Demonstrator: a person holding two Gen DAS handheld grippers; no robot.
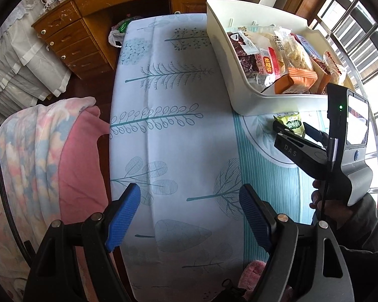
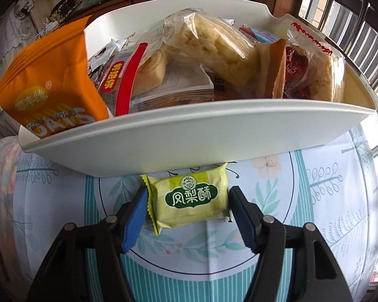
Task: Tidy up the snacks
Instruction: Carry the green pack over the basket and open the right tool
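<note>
Straddling the green snack packet [image 2: 189, 200], the right hand-held gripper [image 2: 187, 216] touches its crimped ends; the left hand-held gripper [image 1: 189, 216] gapes.

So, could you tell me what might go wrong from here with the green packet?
1. The right tool brackets the green packet by its crimped ends; the soft wrapper could buckle or slip out when lifted.
2. The packet lies right against the white bin, so lifting it could catch the wall.
3. The bin is heaped; the orange oats bag already overhangs the rim and could topple.
</note>
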